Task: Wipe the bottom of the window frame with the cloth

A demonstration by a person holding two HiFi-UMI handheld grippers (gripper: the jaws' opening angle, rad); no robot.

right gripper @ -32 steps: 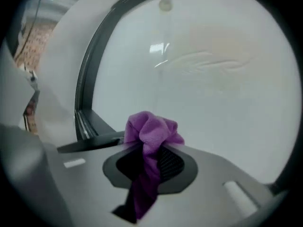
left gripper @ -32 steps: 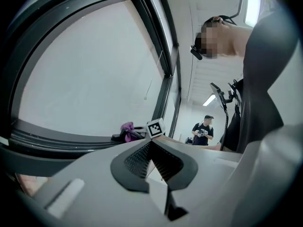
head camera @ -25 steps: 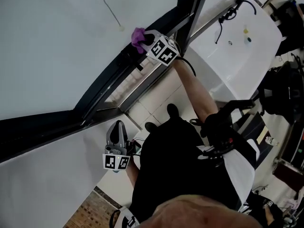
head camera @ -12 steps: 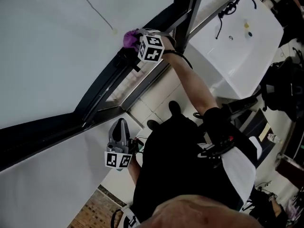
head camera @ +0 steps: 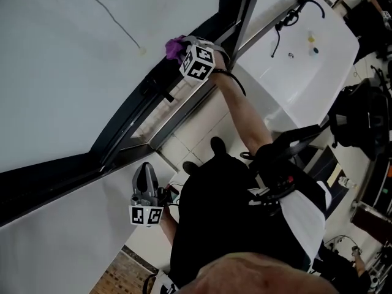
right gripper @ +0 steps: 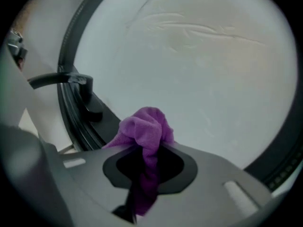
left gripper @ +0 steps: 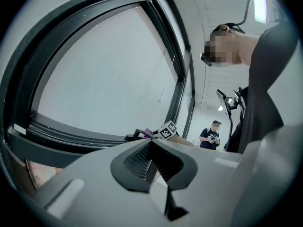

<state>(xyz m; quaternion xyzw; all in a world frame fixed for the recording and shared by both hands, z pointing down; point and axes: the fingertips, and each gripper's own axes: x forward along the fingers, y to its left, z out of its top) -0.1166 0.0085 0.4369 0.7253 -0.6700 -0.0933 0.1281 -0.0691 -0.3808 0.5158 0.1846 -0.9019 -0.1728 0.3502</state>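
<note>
A purple cloth [head camera: 174,46] is bunched against the dark bottom window frame [head camera: 131,112], just below the pale pane. My right gripper [head camera: 179,49] is shut on this cloth, its marker cube just behind. In the right gripper view the cloth [right gripper: 144,129] bulges out from between the jaws, with the frame [right gripper: 78,122] to the left of it. My left gripper [head camera: 145,171] hangs low beside the person's body, away from the frame. Its jaws [left gripper: 150,162] are shut with nothing between them.
A black window handle [right gripper: 71,81] sticks out from the frame left of the cloth. A white basin [head camera: 306,60] with a tap stands to the right, past a vertical frame post [head camera: 242,8]. Pale floor tiles [head camera: 196,124] lie below the frame. Another person [left gripper: 210,136] stands far off.
My right gripper has slid a little along the frame with the cloth held in it. The left gripper has stayed low by the body.
</note>
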